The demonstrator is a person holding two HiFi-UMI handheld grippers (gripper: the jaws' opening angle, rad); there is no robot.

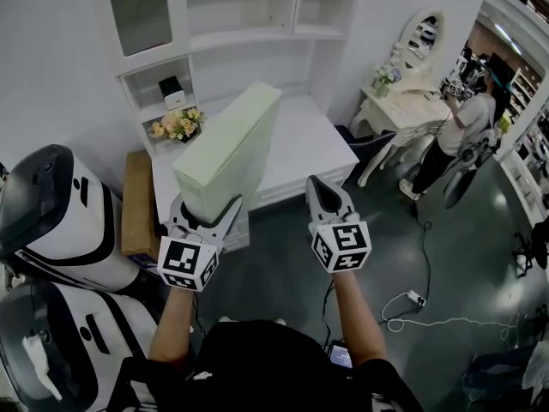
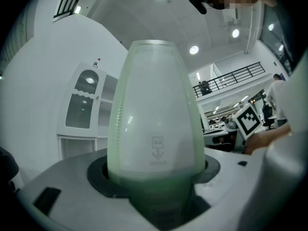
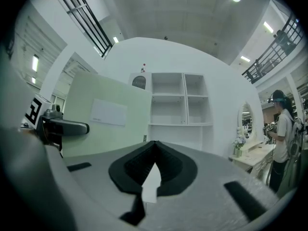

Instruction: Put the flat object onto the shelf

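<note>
The flat object is a pale green, slim file box (image 1: 230, 148). It stands on edge, tilted up and away from me toward the white shelf unit (image 1: 249, 24). My left gripper (image 1: 208, 211) is shut on the box's near lower end. In the left gripper view the green box (image 2: 156, 114) fills the space between the jaws and hides what lies ahead. My right gripper (image 1: 319, 187) is beside the box on the right, apart from it, its jaws shut with nothing in them. The right gripper view shows the right gripper (image 3: 154, 146), the box (image 3: 108, 114) at left and the shelf unit (image 3: 180, 105) ahead.
A white desk top (image 1: 313, 136) sits below the shelves. Flowers (image 1: 176, 125) and a small box occupy a low left cubby. A cardboard box (image 1: 137, 200) and white rounded machines (image 1: 51, 221) stand at left. A dressing table (image 1: 412, 97), a standing person (image 1: 459, 131) and floor cables (image 1: 420, 303) are right.
</note>
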